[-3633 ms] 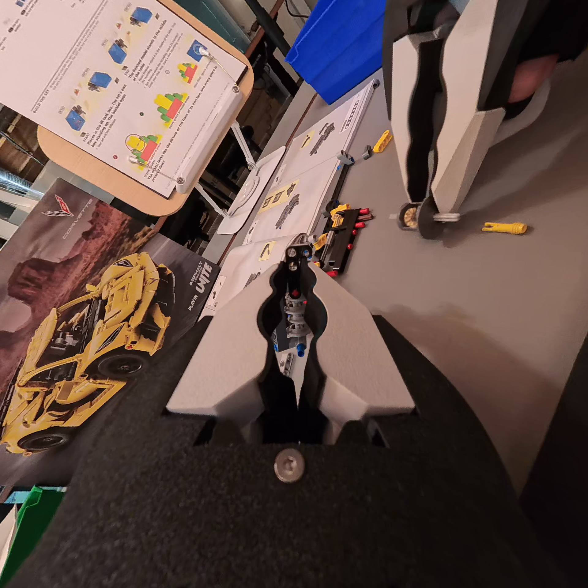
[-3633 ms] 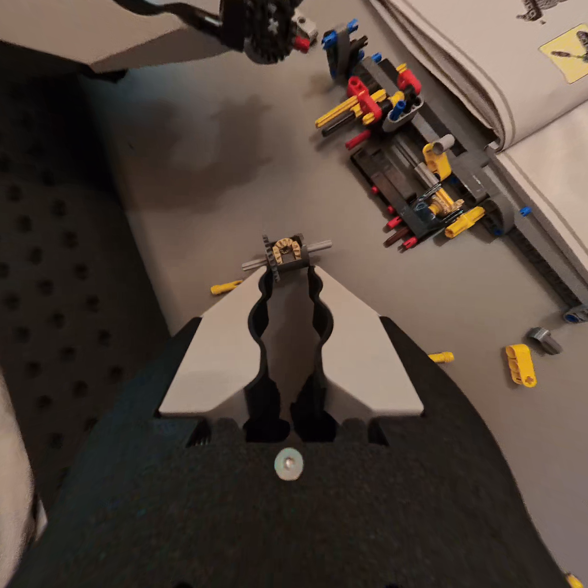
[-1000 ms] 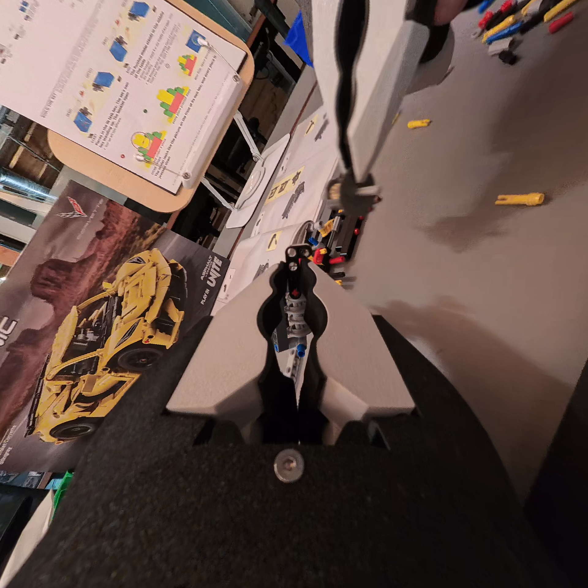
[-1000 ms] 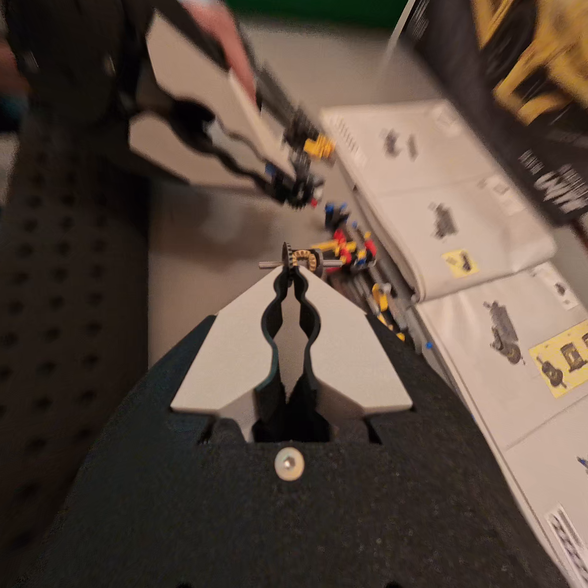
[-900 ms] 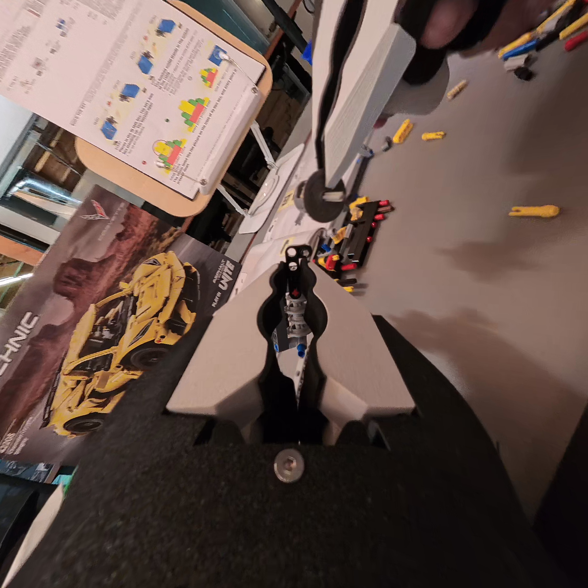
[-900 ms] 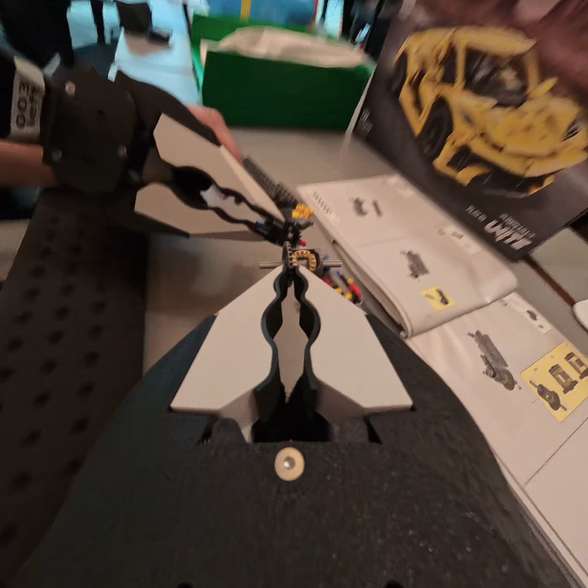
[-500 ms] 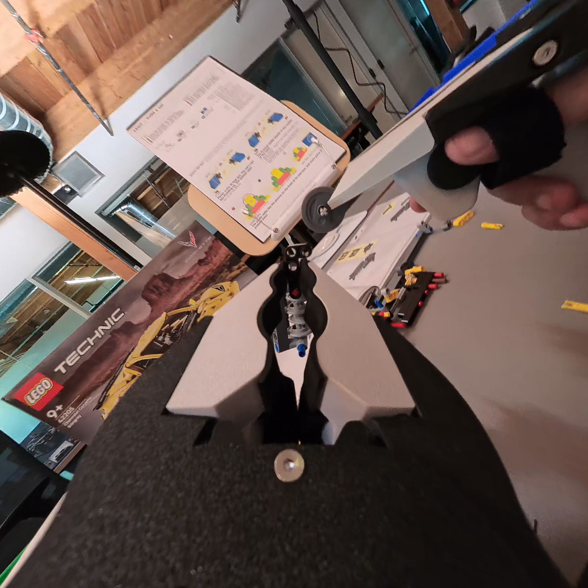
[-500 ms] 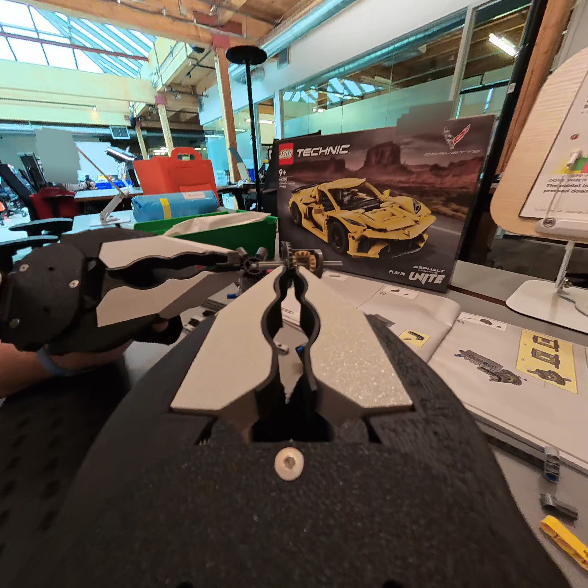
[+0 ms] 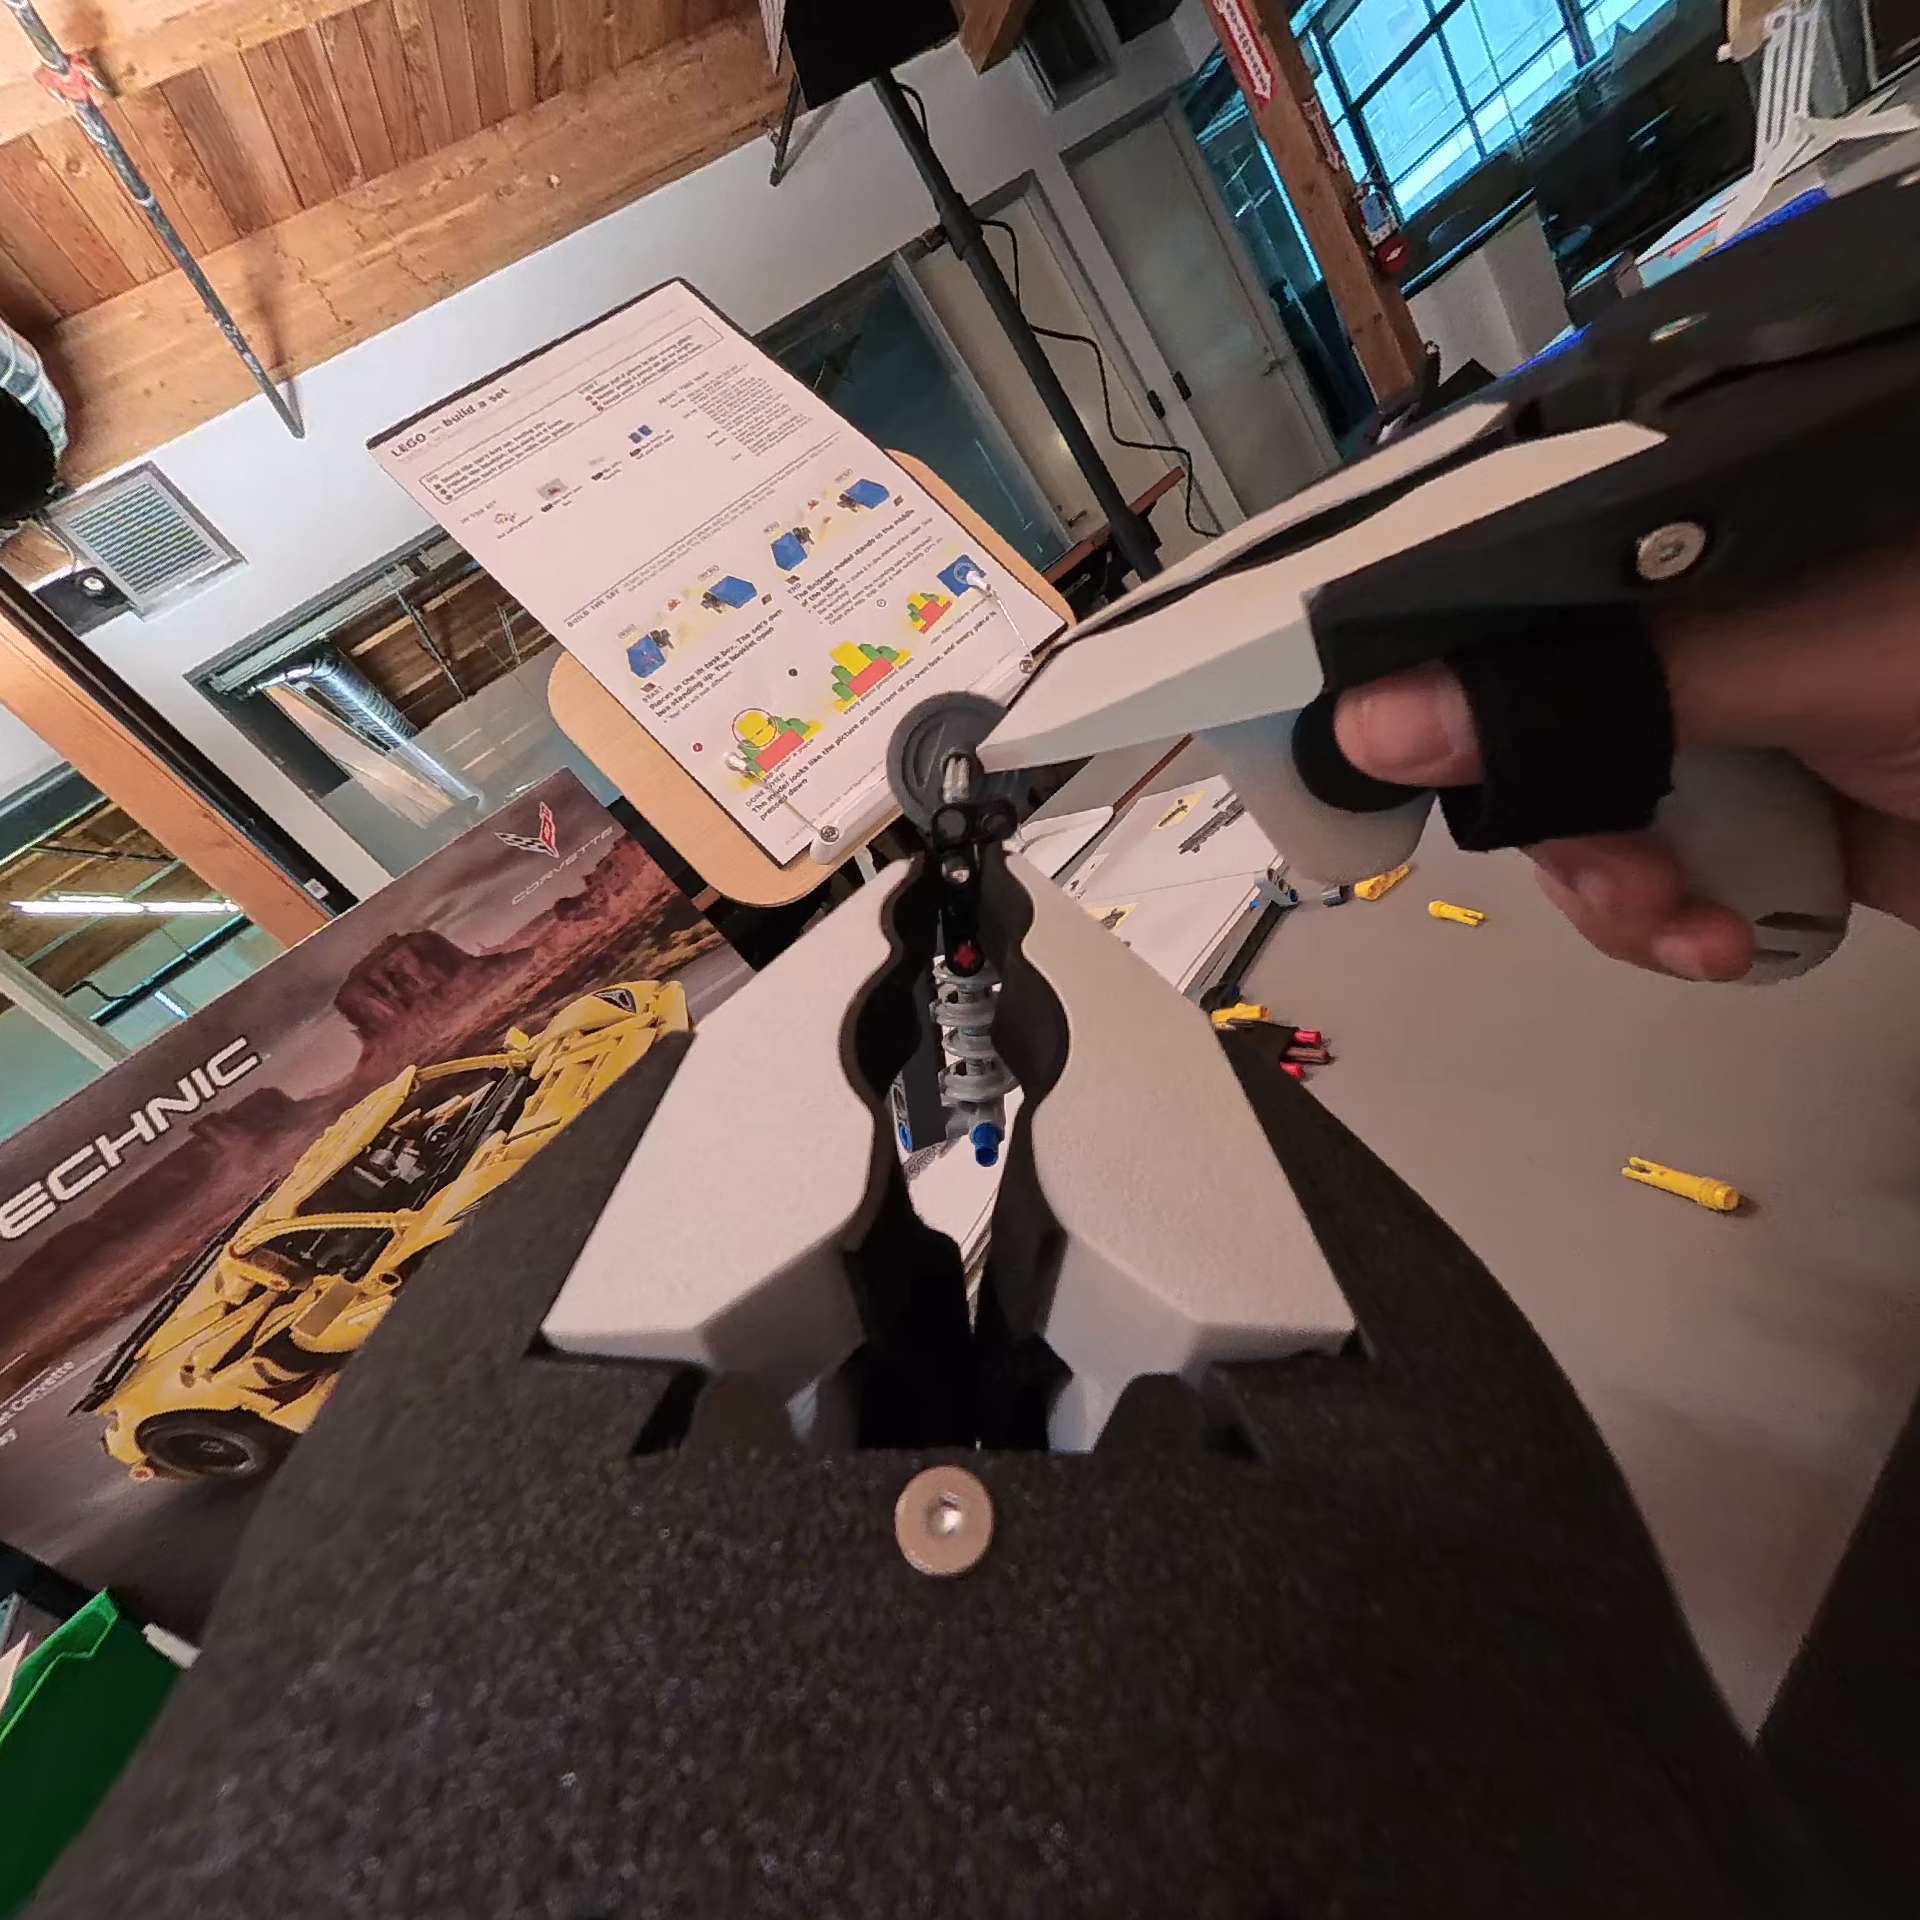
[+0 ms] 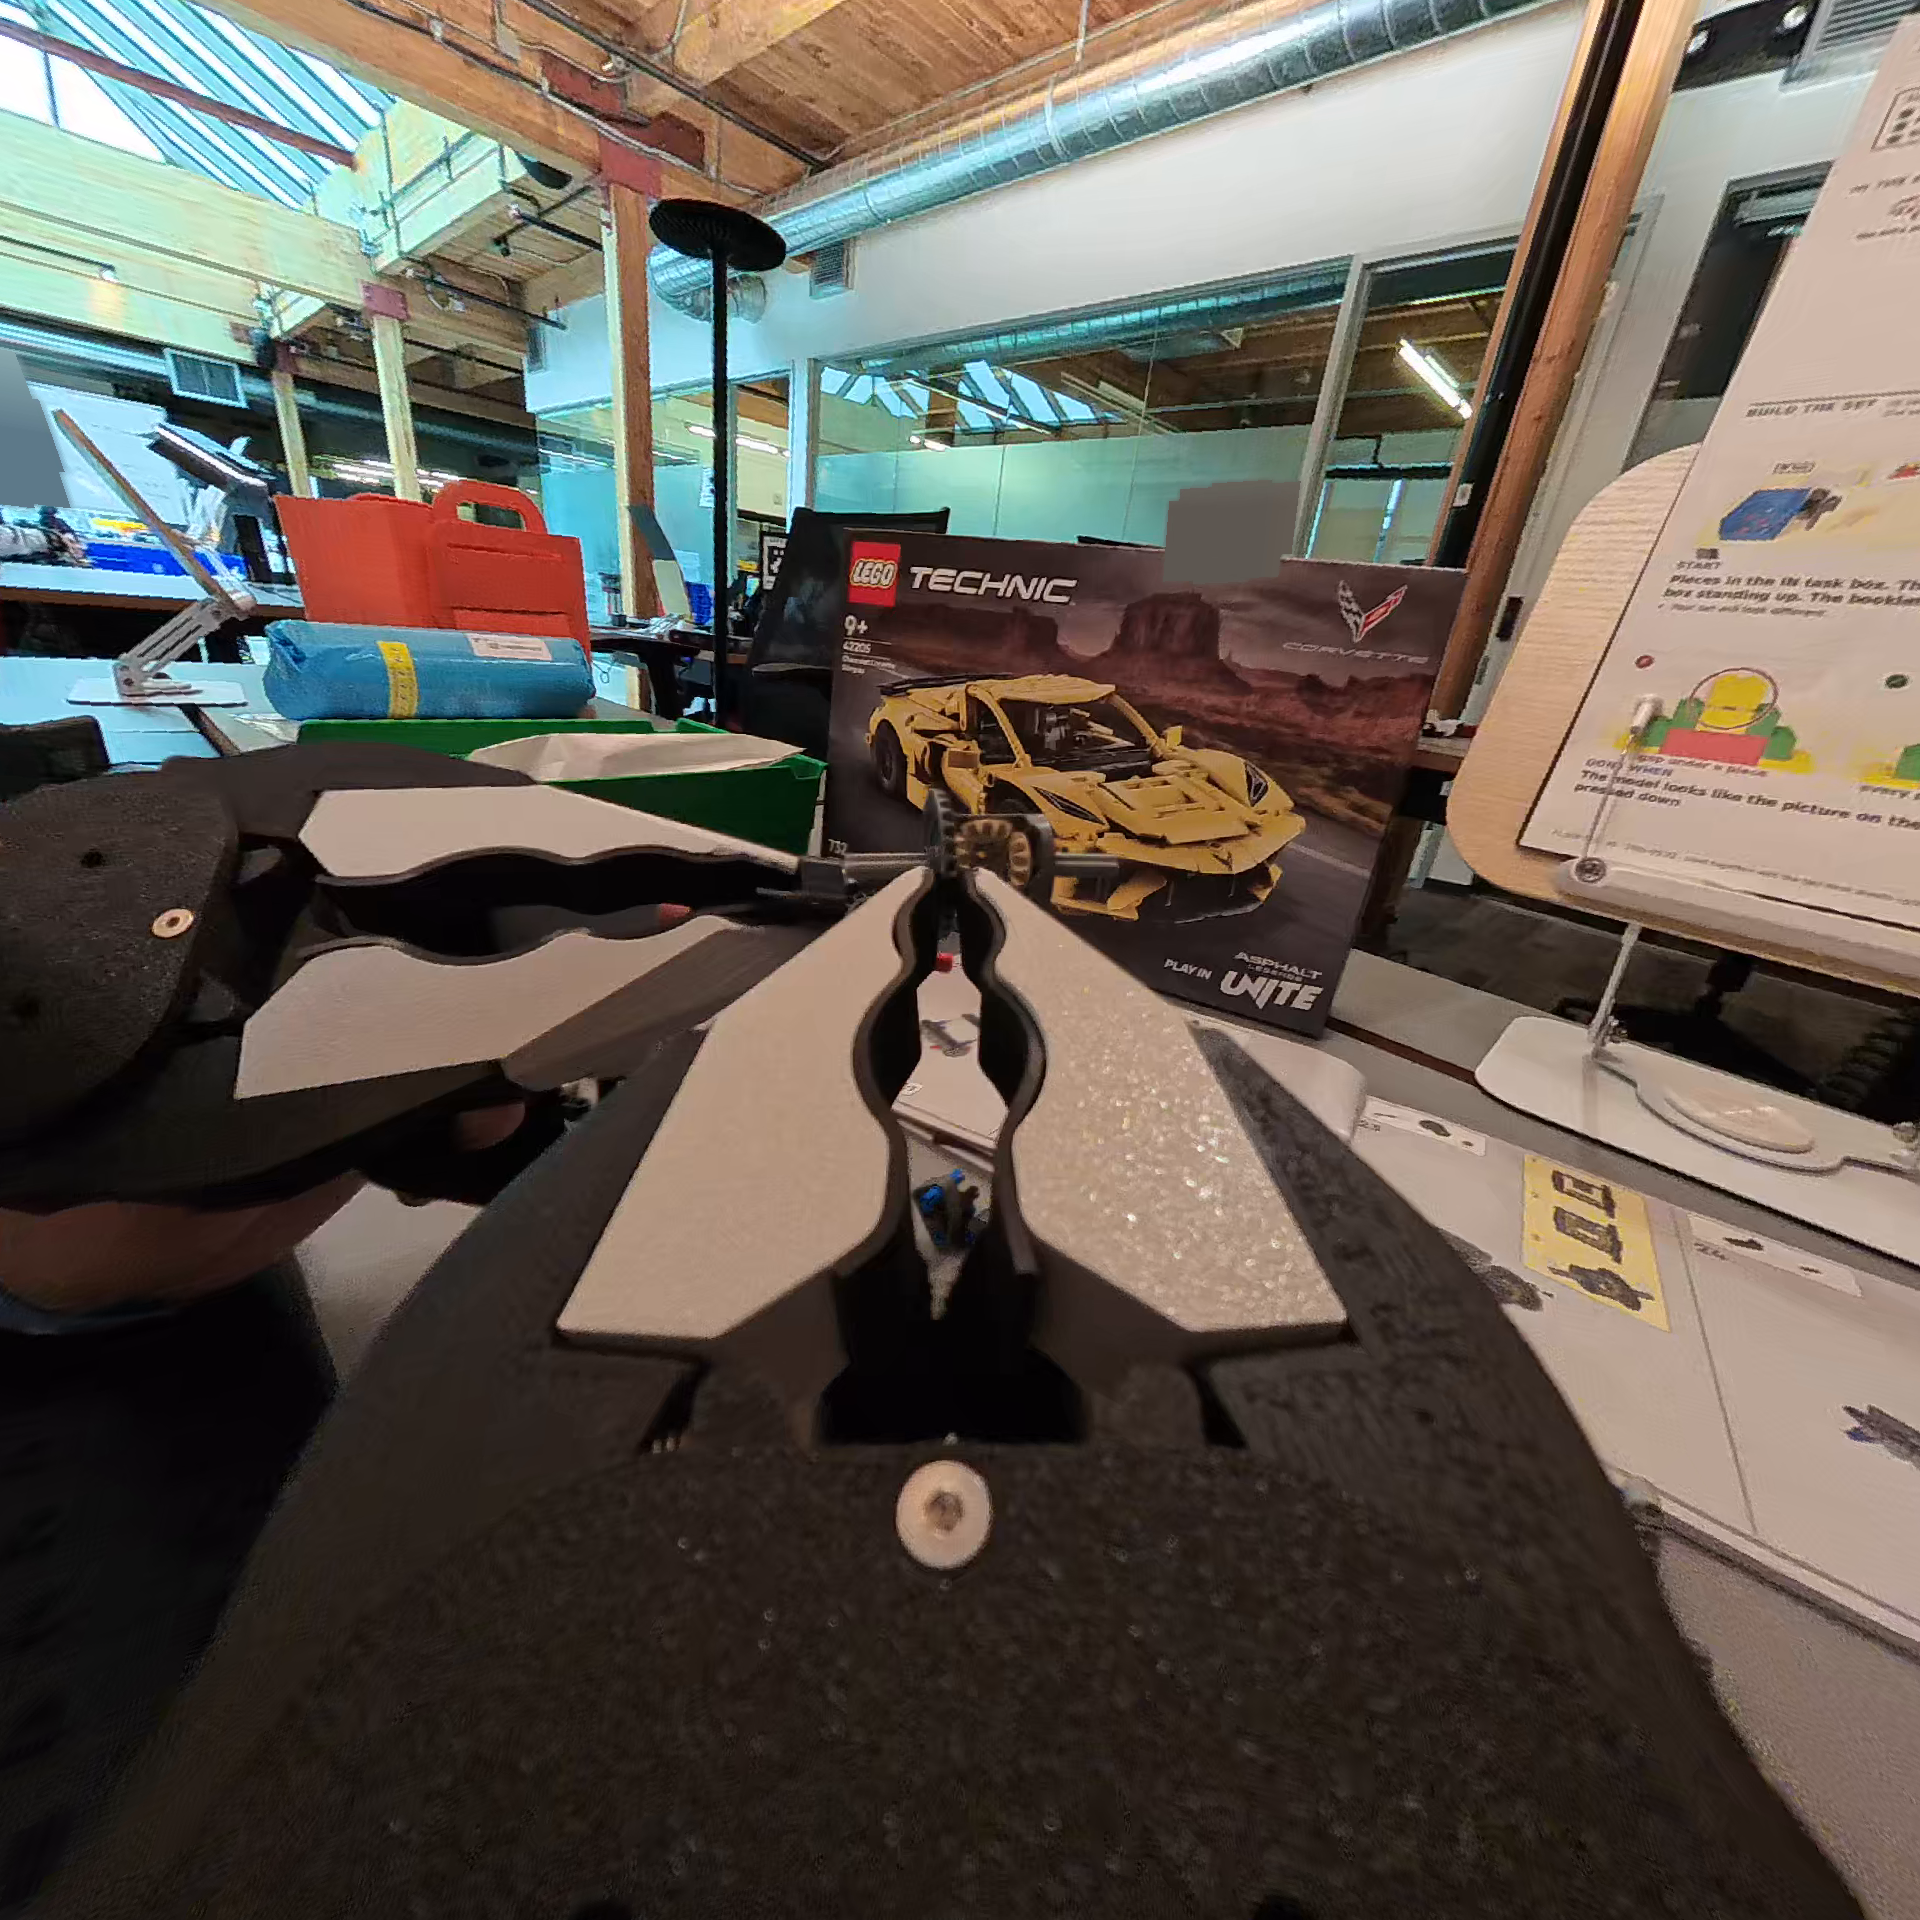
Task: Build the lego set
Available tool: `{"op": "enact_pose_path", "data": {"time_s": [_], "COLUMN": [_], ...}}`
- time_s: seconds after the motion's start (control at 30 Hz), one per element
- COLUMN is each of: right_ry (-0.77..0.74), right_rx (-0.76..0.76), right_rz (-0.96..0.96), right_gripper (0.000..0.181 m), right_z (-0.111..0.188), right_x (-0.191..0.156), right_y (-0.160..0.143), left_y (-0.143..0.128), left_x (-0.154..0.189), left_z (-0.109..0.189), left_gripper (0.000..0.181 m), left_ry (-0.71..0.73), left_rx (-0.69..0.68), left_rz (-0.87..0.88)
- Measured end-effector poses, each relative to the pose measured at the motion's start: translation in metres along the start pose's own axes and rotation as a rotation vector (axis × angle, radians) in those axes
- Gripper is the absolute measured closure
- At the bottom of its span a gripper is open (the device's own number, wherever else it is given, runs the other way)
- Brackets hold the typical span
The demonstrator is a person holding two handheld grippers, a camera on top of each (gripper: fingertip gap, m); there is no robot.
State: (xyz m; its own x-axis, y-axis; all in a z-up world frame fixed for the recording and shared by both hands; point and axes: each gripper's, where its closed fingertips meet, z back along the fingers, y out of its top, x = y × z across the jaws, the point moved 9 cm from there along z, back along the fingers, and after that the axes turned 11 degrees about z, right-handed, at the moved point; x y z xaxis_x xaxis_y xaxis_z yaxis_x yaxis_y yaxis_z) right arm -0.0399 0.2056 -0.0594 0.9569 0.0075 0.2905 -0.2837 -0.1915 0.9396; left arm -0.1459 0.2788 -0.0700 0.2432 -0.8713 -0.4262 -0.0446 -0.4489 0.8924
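My left gripper is shut on a slim lego sub-assembly with a grey spring, a red pin and a black end piece that sticks out past the tips. My right gripper is shut on a dark gear assembly with a tan inner gear and a grey axle. Both are held in the air, tips together. In the left wrist view the right gripper comes in from the right and its gear assembly touches the black end piece. In the right wrist view the left gripper comes in from the left.
A partly built black frame and loose yellow pins lie on the grey table. An open instruction booklet, the set's box, a sheet on a stand and a green bin stand behind. Both grippers' tips are close together, under 4 cm apart.
Both grippers have risen off the table and swung level. The right gripper brought its gear assembly up against the tip of the piece held in the left gripper.
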Motion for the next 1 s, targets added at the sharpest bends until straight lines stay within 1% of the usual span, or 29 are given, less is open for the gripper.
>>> {"op": "enact_pose_path", "data": {"time_s": [0.1, 0.27, 0.37, 0.5, 0.6, 0.7, 0.8, 0.87, 0.93, 1.0], "right_ry": [0.039, 0.056, 0.058, 0.046, 0.023, 0.019, 0.007, -0.023, -0.041, -0.044], "right_rx": [-0.007, -0.007, 0.017, 0.042, 0.054, 0.052, 0.042, 0.029, 0.022, 0.016], "right_rz": [-0.05, -0.096, -0.105, -0.124, -0.089, -0.122, -0.089, -0.006, 0.035, 0.024], "right_gripper": [0.179, 0.18, 0.179, 0.18, 0.18, 0.18, 0.18, 0.179, 0.179, 0.179], "right_z": [-0.0012, -0.0006, 0.0, 0.0015, 0.0031, 0.0032, 0.0037, 0.0048, 0.0052, 0.0046], "right_x": [-0.0008, 0.0004, -0.0001, -0.0004, -0.0022, -0.0028, -0.0037, -0.0067, -0.0087, -0.009], "right_y": [-0.0014, -0.0022, -0.0011, 0.0006, 0.0021, 0.0018, 0.0024, 0.0042, 0.0048, 0.0047], "left_y": [0.0003, 0.0003, 0.0019, 0.0047, 0.0063, 0.0064, 0.0061, 0.0061, 0.006, 0.0057], "left_x": [0.0017, 0.0017, 0.0018, 0.0027, 0.0035, 0.0039, 0.0049, 0.006, 0.0056, 0.0039], "left_z": [-0.0007, -0.0013, -0.0008, -0.0013, -0.0015, -0.0017, -0.002, -0.0017, -0.0015, -0.0019], "left_gripper": [0.175, 0.175, 0.175, 0.175, 0.175, 0.175, 0.175, 0.175, 0.175, 0.175], "left_ry": [0.003, 0.006, 0.017, 0.018, 0.017, 0.022, 0.026, 0.03, 0.02, 0.004], "left_rx": [0.001, 0.001, 0.012, 0.025, 0.033, 0.032, 0.03, 0.031, 0.03, 0.026], "left_rz": [-0.009, -0.009, -0.001, 0.055, 0.088, 0.09, 0.075, 0.058, 0.076, 0.117]}}
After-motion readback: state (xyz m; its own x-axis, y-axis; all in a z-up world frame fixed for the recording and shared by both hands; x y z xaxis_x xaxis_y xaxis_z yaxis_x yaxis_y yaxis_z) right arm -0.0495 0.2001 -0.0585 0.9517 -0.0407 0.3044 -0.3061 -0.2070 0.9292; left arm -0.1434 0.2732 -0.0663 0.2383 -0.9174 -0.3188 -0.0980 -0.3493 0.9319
